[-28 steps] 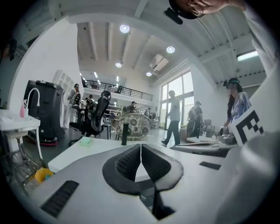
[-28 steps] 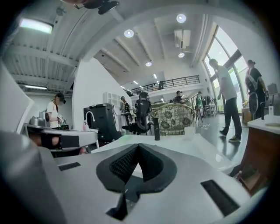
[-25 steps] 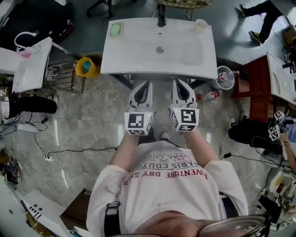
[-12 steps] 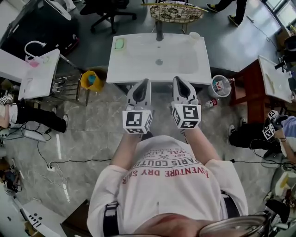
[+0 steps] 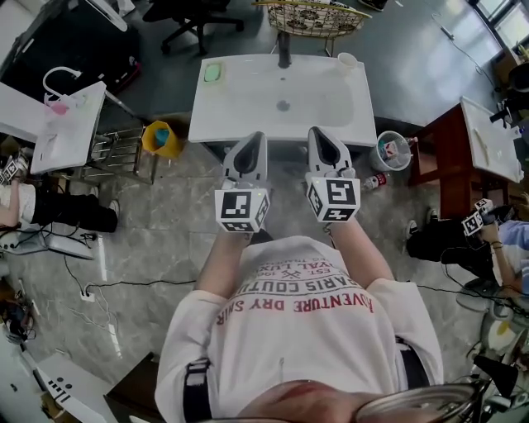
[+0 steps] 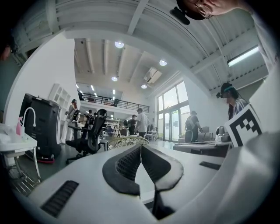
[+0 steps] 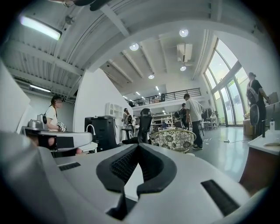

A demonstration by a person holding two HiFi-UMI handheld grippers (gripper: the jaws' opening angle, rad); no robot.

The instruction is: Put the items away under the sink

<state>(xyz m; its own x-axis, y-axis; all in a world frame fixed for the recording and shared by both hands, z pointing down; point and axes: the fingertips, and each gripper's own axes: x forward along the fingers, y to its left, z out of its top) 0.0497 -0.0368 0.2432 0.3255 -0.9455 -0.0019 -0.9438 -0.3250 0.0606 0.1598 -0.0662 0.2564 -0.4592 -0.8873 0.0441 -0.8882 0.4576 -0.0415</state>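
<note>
Touching jaws on left gripper [image 6: 141,148], right gripper [image 7: 138,148]; sink [image 5: 248,99] seen overhead.

black office chair [image 5: 178,12] | wicker chair [image 5: 314,18] (patterned) | cable [image 5: 140,283] on tiled floor [image 5: 149,223]

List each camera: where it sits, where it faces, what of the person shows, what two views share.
Head view: on the person's head, looking steeply down at the sink; shows shirt, forearms, left tool, right tool.
Left gripper view: on the left tool, facing level past its shut jaws into the room; the right tool's marker cube at right.
Right gripper view: on the right tool, likewise level past shut jaws.
Shared: both gripper views show the wicker chair and black office chair.
</note>
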